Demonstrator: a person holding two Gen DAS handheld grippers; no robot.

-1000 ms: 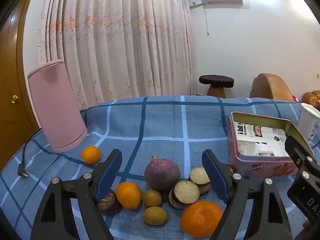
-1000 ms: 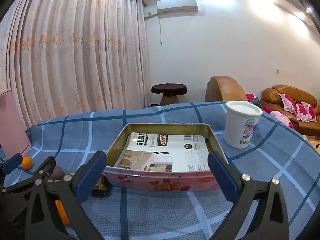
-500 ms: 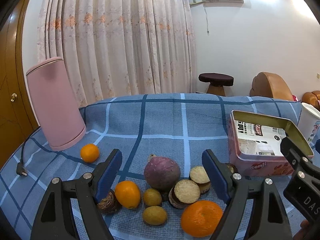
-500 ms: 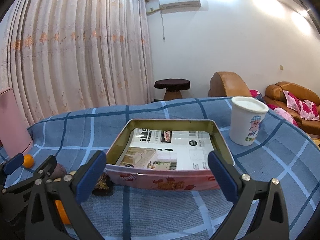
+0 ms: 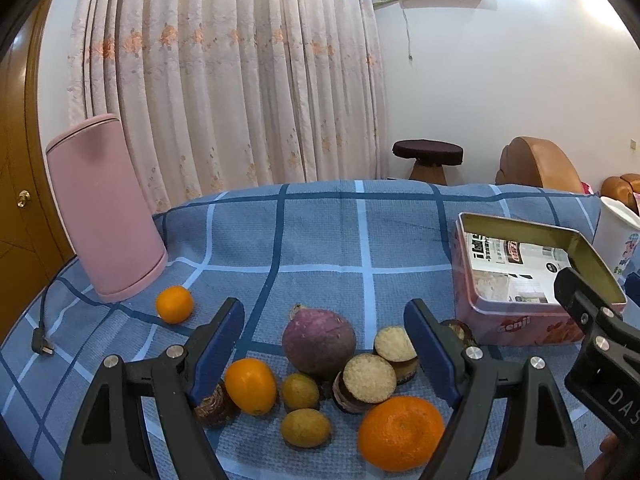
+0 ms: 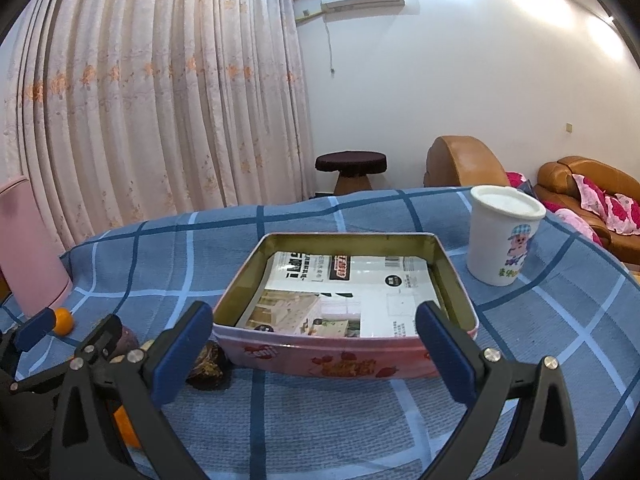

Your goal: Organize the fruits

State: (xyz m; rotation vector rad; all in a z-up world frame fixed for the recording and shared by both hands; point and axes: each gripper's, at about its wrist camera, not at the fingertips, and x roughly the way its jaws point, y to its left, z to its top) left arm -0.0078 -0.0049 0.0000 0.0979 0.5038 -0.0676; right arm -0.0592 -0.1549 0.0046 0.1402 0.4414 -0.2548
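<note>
In the left wrist view a pile of produce lies on the blue checked cloth: a purple round root (image 5: 319, 342), two cut halves (image 5: 370, 374), two small yellow-green fruits (image 5: 305, 427), an orange (image 5: 250, 385) and a big orange (image 5: 400, 432). One small orange (image 5: 174, 304) lies apart at the left. My left gripper (image 5: 324, 354) is open and empty above the pile. My right gripper (image 6: 314, 346) is open and empty, just before the pink tin (image 6: 344, 364), which holds printed paper.
A pink cylinder appliance (image 5: 102, 208) stands at the left with a cable (image 5: 42, 344). A white cup (image 6: 502, 240) stands right of the tin. The right gripper's body (image 5: 600, 344) shows at the right of the left wrist view. A dark fruit (image 6: 208, 364) lies by the tin's left corner.
Both views have tilted down slightly, so the table sits a little higher in frame. Both grippers stay open. No object has moved.
</note>
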